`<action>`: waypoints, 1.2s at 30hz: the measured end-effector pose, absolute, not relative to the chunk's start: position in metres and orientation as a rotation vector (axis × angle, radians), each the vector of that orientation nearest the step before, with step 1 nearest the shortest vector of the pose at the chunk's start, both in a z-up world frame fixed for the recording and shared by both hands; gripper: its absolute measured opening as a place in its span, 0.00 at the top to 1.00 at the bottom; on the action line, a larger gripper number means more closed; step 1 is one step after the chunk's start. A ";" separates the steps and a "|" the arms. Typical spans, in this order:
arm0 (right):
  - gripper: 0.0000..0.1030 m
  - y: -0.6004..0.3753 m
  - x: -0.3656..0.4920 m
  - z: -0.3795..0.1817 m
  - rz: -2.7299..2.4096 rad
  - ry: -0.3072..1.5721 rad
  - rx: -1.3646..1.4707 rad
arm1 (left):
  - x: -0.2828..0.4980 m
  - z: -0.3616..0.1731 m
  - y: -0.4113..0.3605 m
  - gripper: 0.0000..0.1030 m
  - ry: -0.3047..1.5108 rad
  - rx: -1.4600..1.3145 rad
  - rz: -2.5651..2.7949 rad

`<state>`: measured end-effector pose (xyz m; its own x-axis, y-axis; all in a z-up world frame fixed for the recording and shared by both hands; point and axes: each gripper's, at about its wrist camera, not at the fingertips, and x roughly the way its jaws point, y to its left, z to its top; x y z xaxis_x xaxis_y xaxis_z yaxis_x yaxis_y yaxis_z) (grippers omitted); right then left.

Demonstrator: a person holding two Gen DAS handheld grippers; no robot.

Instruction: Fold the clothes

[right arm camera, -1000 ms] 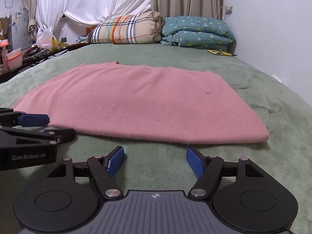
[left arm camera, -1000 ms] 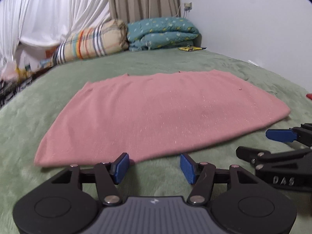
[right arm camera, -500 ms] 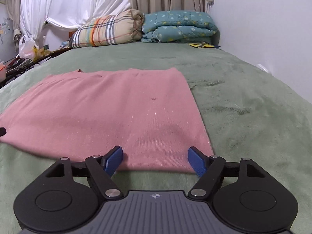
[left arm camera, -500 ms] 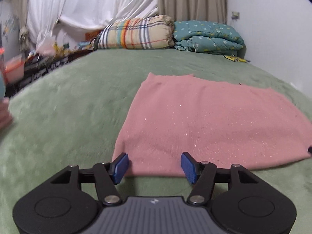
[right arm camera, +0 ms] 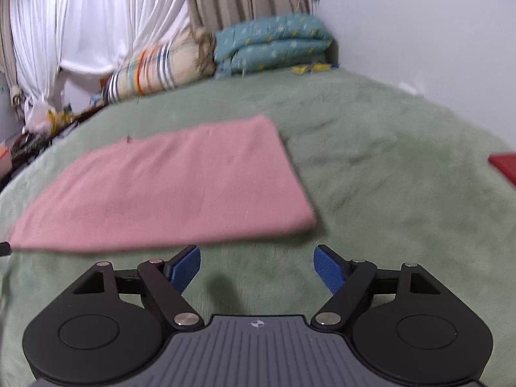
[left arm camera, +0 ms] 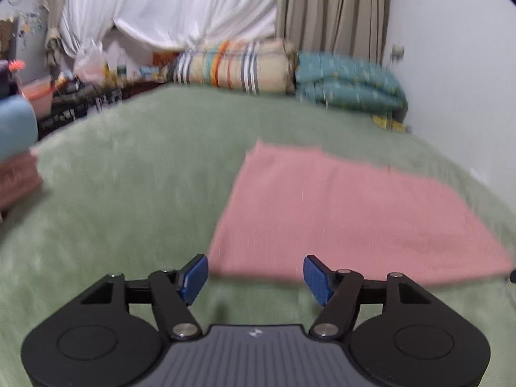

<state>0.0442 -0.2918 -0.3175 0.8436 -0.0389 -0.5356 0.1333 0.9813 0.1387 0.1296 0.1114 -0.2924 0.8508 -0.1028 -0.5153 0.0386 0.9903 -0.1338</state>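
Pink garment [left arm camera: 348, 213] lies flat on the green blanket [left arm camera: 129, 193] covering the bed, folded to a rough rectangle, w/ its near edge just ahead of both grippers. Left gripper [left arm camera: 256, 277] sits at the garment's near-left corner, jaws apart & just been opening, nothing btwn them. Right gripper [right arm camera: 258, 267] is off the near-right corner, over bare blanket, jaws apart, also just widened, empty. Striped bolster [right arm camera: 151, 71] & teal quilt [right arm camera: 274, 45] are piled at the far edge by the curtains [left arm camera: 180, 9]. Frames blurred.
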 end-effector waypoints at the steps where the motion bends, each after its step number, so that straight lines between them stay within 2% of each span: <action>1: 0.25 -0.293 0.049 -0.313 -0.084 0.546 0.171 | 0.144 -0.284 0.107 0.37 0.532 -0.125 -0.085; 5: 0.25 -0.290 0.116 -0.286 -0.027 0.468 0.109 | 0.215 -0.259 0.074 0.36 0.488 -0.074 -0.124; 9: 0.24 -0.270 0.202 -0.283 0.020 0.503 0.015 | 0.286 -0.262 0.032 0.35 0.543 -0.004 -0.156; 14: 0.24 -0.246 0.269 -0.323 0.008 0.672 -0.020 | 0.332 -0.319 0.003 0.35 0.732 0.125 -0.139; 15: 0.23 -0.243 0.275 -0.333 0.007 0.698 -0.033 | 0.331 -0.329 0.008 0.28 0.745 0.131 -0.139; 16: 0.21 -0.246 0.271 -0.342 0.008 0.686 -0.044 | 0.328 -0.334 0.018 0.15 0.741 0.109 -0.128; 18: 0.17 -0.256 0.261 -0.355 0.006 0.667 -0.029 | 0.318 -0.342 0.039 0.10 0.730 0.056 -0.117; 27: 0.15 -0.280 0.201 -0.358 -0.004 0.639 0.042 | 0.252 -0.352 0.083 0.10 0.709 -0.044 -0.113; 36: 0.15 -0.292 0.130 -0.351 -0.058 0.644 0.123 | 0.202 -0.339 0.105 0.10 0.724 -0.070 -0.089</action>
